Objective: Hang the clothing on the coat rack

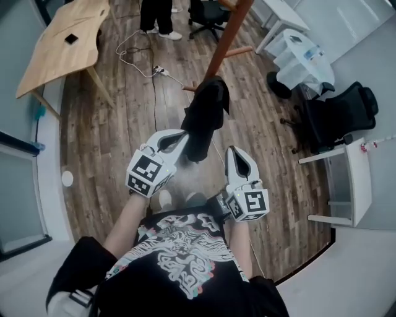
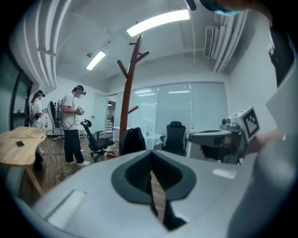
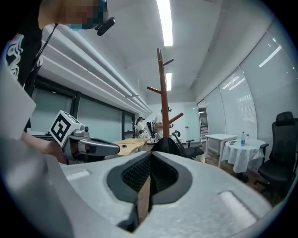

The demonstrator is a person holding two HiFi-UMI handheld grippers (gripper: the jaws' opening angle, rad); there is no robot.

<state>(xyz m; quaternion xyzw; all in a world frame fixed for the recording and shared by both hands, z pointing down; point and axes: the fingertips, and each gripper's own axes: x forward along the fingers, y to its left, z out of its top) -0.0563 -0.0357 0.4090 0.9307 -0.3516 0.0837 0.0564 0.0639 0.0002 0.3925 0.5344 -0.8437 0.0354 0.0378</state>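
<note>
A room with a wood-plank floor (image 1: 117,130) is seen, with glass partitions at the far side. The task is judged to be all but finished: the black garment (image 1: 205,117) is draped over a lower peg of the brown coat rack (image 1: 228,37), hanging clear of the floor and touched by neither tool. Nothing more is seen waiting to be hung; at most a check that it sits securely is left.

Counted from large to small:
- One pale wooden surface (image 1: 59,43) is found at the far left.
- One coat rack is seen at the middle.
- Two black office chairs are made out in the head view, one at the right (image 1: 343,114) and one far (image 1: 207,12).
- Two other persons (image 2: 72,123) are seen at the far left.
- One garment is counted.
- Two tongs are counted, left tongs (image 1: 183,138) and right tongs (image 1: 233,152); both are closed on nothing and held near the body.
</note>
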